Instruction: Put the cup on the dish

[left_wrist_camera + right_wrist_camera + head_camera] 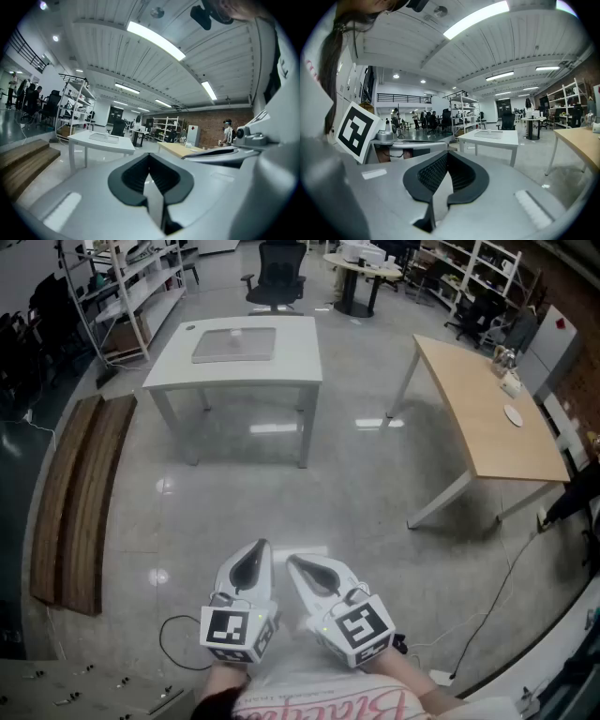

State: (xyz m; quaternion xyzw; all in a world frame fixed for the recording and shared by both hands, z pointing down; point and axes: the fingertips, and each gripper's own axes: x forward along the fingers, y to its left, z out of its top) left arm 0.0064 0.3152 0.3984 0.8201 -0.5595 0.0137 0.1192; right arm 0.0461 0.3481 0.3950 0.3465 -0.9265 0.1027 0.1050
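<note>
Over the floor (281, 484), close to the person's body, the left gripper (260, 547) and right gripper (294, 562) both have their jaws clenched together, nothing between them. Well apart, on the white counter (302, 360), a small white cup (235, 333) stands on a grey tray (234, 349), by the tray's far edge

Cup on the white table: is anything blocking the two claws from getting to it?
Nothing visible does. Only floor lies between the left claw, the right claw and the white table; the small cup stands alone on a grey tray.
</note>
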